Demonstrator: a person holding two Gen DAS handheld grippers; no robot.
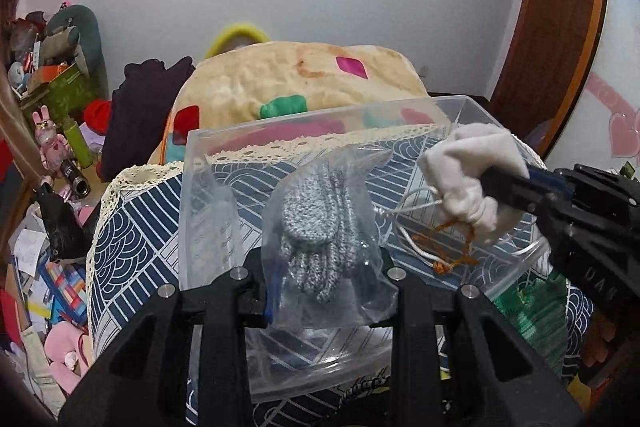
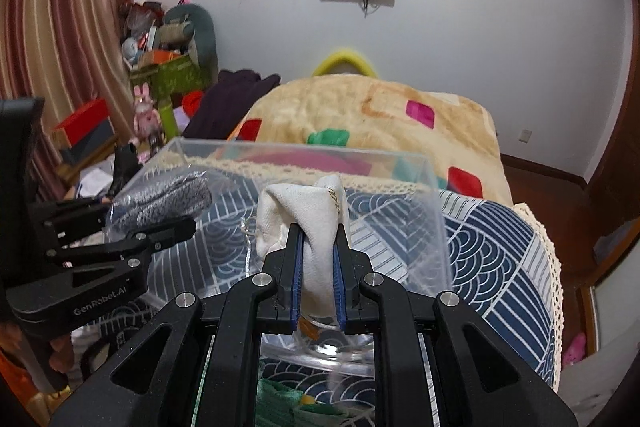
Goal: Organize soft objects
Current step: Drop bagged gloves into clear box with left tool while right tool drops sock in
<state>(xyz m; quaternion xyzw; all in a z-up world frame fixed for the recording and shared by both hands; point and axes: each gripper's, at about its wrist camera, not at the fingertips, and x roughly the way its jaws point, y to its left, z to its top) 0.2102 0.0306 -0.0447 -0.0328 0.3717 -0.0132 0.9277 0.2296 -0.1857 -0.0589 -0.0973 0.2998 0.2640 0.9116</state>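
Operator: Status of both grippers, please.

Technician: Left gripper [image 1: 326, 267] is partly closed, with its jaws clamped on a clear plastic bag [image 1: 332, 251] that contains a grey knitted item [image 1: 316, 227]. The bag is held above the open top of the clear plastic bin [image 1: 208, 187], toward the bin's left half. Right gripper [image 2: 318, 259] is closed down tight on a white cloth pouch [image 2: 308, 211]; the cloth is pinched between the blue pads [image 2: 297, 267] and bulges out above them.

Operator: Location of the pouch relative to the bin?

Technician: In the left wrist view the pouch [image 1: 472, 171] is over the right half of the bin, with an orange cord [image 1: 448, 247] dangling from its lower end toward the bin floor. A white cord [image 1: 416, 251] lies inside the bin below it.

Operator: Where is the bin seated?

Technician: On a blue-and-white patterned cloth [image 2: 488, 247] with a lace edge. A beige blanket [image 2: 360, 115] with coloured squares is behind it. The two gripped items are apart and not touching. Green fabric [image 1: 536, 311] lies just beside the bin's near right corner.
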